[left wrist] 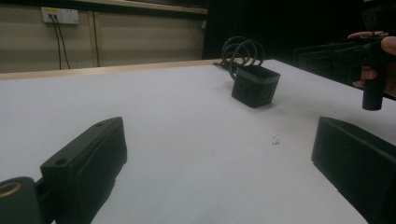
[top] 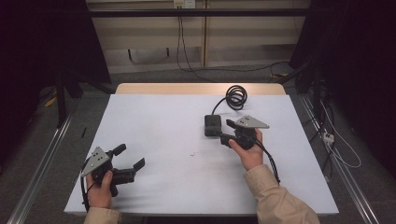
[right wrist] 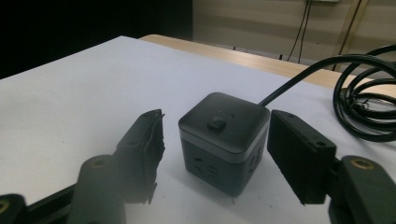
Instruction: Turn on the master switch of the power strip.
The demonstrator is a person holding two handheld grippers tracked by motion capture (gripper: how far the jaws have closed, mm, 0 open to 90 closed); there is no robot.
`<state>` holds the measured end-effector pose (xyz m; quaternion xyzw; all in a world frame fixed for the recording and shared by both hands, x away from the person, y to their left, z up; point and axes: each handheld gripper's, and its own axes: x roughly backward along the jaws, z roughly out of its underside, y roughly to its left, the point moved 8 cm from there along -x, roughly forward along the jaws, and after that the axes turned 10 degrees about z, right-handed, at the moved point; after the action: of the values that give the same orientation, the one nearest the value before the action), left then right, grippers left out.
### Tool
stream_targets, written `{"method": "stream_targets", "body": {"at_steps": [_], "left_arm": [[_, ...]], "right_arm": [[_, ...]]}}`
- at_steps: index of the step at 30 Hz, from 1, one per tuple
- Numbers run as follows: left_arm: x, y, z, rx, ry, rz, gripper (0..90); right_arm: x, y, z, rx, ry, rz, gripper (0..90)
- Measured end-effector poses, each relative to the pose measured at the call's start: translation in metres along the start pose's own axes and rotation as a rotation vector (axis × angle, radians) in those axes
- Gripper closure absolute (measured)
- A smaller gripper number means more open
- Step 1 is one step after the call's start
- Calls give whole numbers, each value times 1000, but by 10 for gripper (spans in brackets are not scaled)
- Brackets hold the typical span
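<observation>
A black cube-shaped power socket (top: pixel 212 125) stands right of the middle of the white table (top: pixel 159 116). Its black cable runs back to a coil (top: pixel 236 96) near the far edge. My right gripper (top: pixel 226 131) is open just right of the cube. In the right gripper view the cube (right wrist: pixel 224 140) stands between the two jaws, with a small gap on each side; the gripper (right wrist: pixel 217 119) is not closed on it. My left gripper (top: pixel 130 157) is open and holds nothing, low over the near left of the table. From the left gripper (left wrist: pixel 219 154), the cube (left wrist: pixel 255 85) is well ahead.
The light wooden tabletop (top: pixel 201 88) shows past the white sheet at the far edge. A tiny speck (top: pixel 192 153) lies near the table's middle. Cables hang from a wall outlet (top: pixel 184 3) behind. Metal rails (top: pixel 42 163) run along both sides.
</observation>
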<state>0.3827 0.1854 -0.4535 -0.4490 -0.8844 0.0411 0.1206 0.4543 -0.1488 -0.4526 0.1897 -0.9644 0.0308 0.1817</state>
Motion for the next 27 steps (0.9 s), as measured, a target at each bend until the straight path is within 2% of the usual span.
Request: {"method": "stream_targets", "body": {"at_steps": [4, 7, 16, 27], "left_arm": [[0, 0, 0, -2, 2, 0, 31], [0, 0, 0, -1, 5, -1, 30], [0, 1, 0, 3, -2, -3, 30], [-1, 0, 0, -4, 4, 2, 30]], "right_arm": [[-1, 3, -2, 16, 1, -2, 410], [-2, 5, -4, 49, 2, 8, 441], [-9, 4, -6, 22, 15, -4, 539], [-13, 5, -9, 18, 21, -19, 594]]}}
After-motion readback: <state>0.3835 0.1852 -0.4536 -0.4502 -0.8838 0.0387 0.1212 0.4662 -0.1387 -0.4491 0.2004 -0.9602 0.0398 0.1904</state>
